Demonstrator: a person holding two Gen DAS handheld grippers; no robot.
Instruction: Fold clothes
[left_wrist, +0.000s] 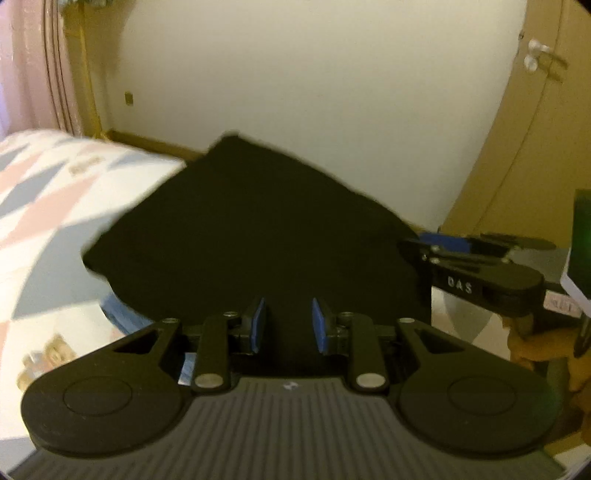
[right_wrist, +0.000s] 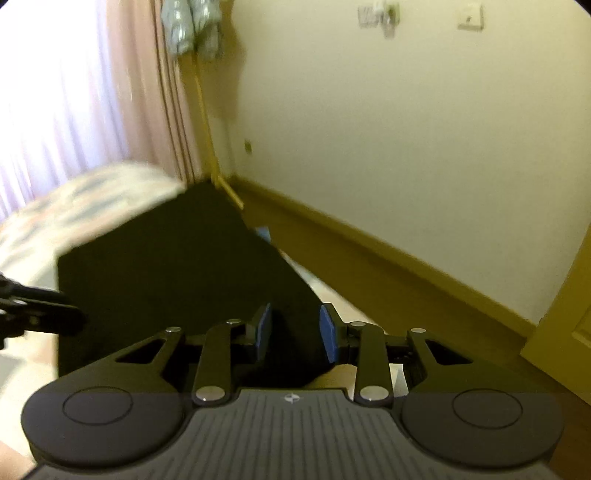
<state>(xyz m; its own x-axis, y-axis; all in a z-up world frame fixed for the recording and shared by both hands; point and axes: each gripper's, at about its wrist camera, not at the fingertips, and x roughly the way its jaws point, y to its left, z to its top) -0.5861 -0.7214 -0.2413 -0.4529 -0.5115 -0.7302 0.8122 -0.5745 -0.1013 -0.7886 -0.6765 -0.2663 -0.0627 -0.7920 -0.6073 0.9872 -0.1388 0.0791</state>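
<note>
A black garment (left_wrist: 258, 236) lies folded flat on a bed with a patterned pink, grey and white cover (left_wrist: 48, 199). My left gripper (left_wrist: 288, 328) hangs over its near edge, jaws apart, nothing between the blue pads (left_wrist: 258, 325). My right gripper (left_wrist: 428, 254) reaches in from the right at the garment's right edge. In the right wrist view the garment (right_wrist: 177, 266) fills the middle, and my right gripper (right_wrist: 295, 328) is open over its near right corner. My left gripper (right_wrist: 40, 314) shows at the left edge.
A cream wall (left_wrist: 295, 74) with a wooden skirting board (right_wrist: 369, 240) runs behind the bed. Pink curtains (right_wrist: 74, 92) hang at the left. A wooden door (left_wrist: 535, 129) stands at the right. The floor (right_wrist: 461, 332) lies right of the bed.
</note>
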